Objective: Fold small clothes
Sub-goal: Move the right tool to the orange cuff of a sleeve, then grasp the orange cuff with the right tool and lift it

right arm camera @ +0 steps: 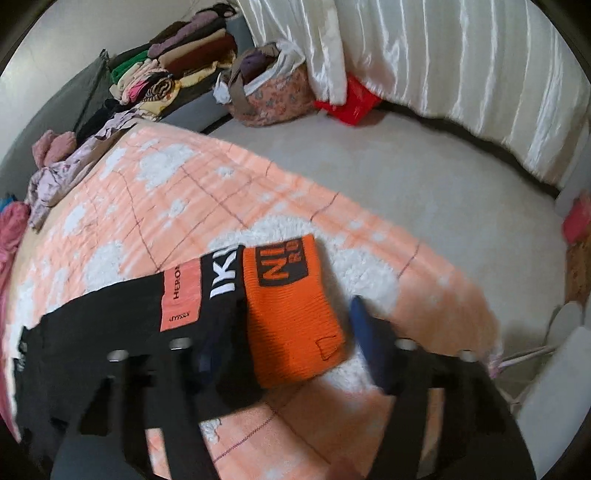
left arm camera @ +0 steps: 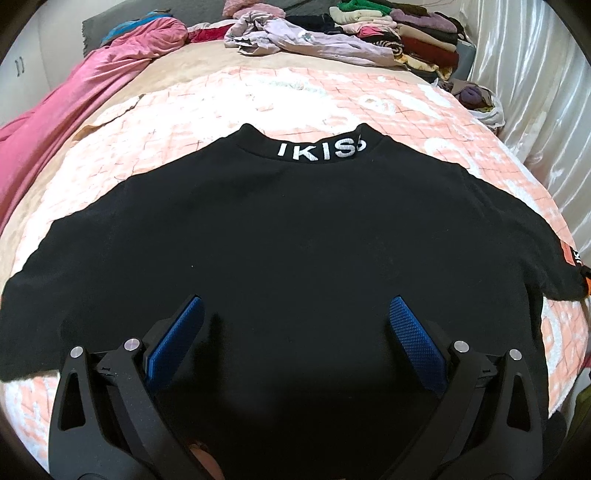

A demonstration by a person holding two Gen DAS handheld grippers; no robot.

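A black sweatshirt (left arm camera: pixel 280 236) with white "IKISS" lettering on its collar (left arm camera: pixel 321 149) lies flat, spread out on the bed. My left gripper (left arm camera: pixel 295 314) is open and empty, hovering over the lower middle of the sweatshirt. In the right wrist view the sweatshirt's right sleeve (right arm camera: pixel 110 314) ends in an orange cuff (right arm camera: pixel 291 314) with black lettering. My right gripper (right arm camera: pixel 284 332) is open, its blurred fingers on either side of the orange cuff, just above it.
The bed has a peach and white quilt (left arm camera: pixel 229 96). A pink blanket (left arm camera: pixel 74 110) lies at the left. Loose clothes (left arm camera: pixel 295 37) and folded stacks (left arm camera: pixel 413 33) sit at the far end. White curtains (right arm camera: pixel 443 55), a floral bag (right arm camera: pixel 273 88) and a red bag (right arm camera: pixel 351 99) stand beside the bed.
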